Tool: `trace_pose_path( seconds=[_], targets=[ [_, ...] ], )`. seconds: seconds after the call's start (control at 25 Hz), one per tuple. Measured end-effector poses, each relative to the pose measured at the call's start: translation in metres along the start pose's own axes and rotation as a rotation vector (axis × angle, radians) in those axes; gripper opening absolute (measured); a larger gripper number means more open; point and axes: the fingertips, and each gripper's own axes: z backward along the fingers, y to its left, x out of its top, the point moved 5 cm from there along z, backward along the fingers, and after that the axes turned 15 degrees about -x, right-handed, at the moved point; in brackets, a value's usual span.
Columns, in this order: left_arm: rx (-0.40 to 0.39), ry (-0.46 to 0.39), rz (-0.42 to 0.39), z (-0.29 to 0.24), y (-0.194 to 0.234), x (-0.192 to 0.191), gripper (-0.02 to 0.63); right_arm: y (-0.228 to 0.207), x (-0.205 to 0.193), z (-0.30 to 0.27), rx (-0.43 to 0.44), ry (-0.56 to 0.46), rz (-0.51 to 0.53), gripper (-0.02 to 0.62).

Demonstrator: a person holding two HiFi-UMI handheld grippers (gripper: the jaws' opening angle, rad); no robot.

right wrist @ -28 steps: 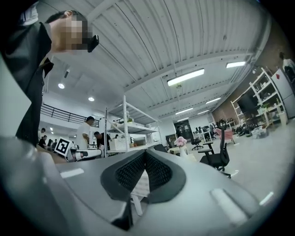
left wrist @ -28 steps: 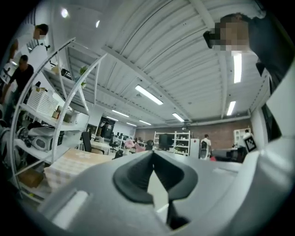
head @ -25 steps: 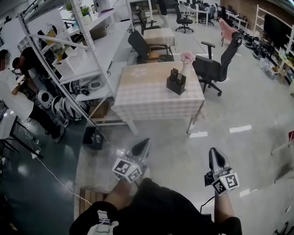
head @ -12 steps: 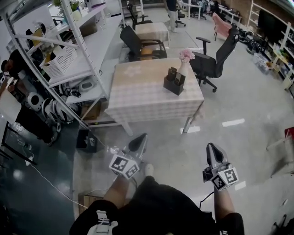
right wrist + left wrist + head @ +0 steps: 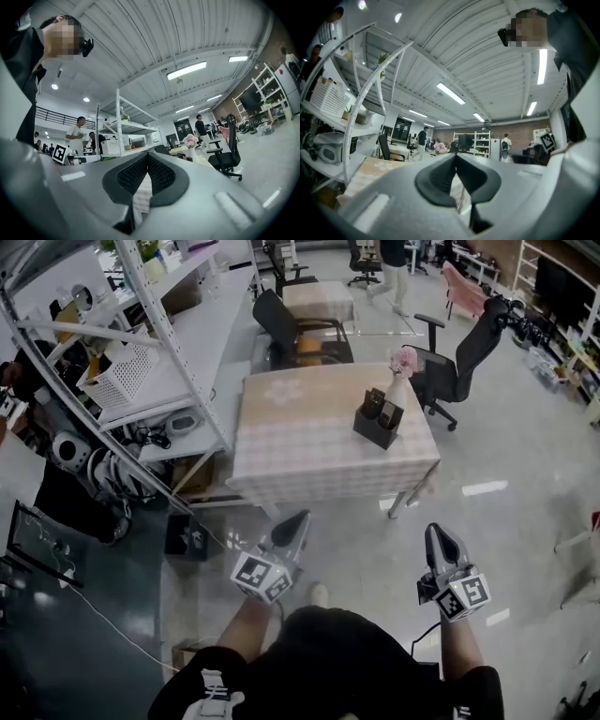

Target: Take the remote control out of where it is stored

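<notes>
Left gripper (image 5: 299, 518) and right gripper (image 5: 437, 532) are both held low in front of the person, side by side and well apart, pointing toward the table (image 5: 309, 442). In each gripper view the dark pads meet at the tips with nothing between them, so both are closed and empty. The remote (image 5: 383, 408) stands upright in a black holder (image 5: 375, 430) on the table's right part, well apart from both grippers. Just beyond the holder stands a vase (image 5: 402, 363) of pink flowers. A black chair (image 5: 461, 354) sits right of the table, another chair (image 5: 286, 329) behind it. A white rack (image 5: 150, 310) with a white basket (image 5: 117, 371) stands to the left.
</notes>
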Motion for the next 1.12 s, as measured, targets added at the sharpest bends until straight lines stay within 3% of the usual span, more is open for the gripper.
trace_pose_path(
  seconds=[0.4,0.72,1.12],
  targets=[
    [-0.022,0.001,-0.016,0.002,0.084,0.006,0.002,0.032,0.003,-0.086,0.010,-0.041,-0.003,0.005],
    [-0.035,0.011,-0.011,0.001,0.130,-0.004,0.002,0.051,-0.014,-0.126,-0.006,-0.007,0.047,0.005],
    [-0.037,0.017,-0.001,-0.050,0.149,-0.009,0.002,0.009,-0.014,-0.162,-0.009,0.025,0.033,0.005]
  ],
)
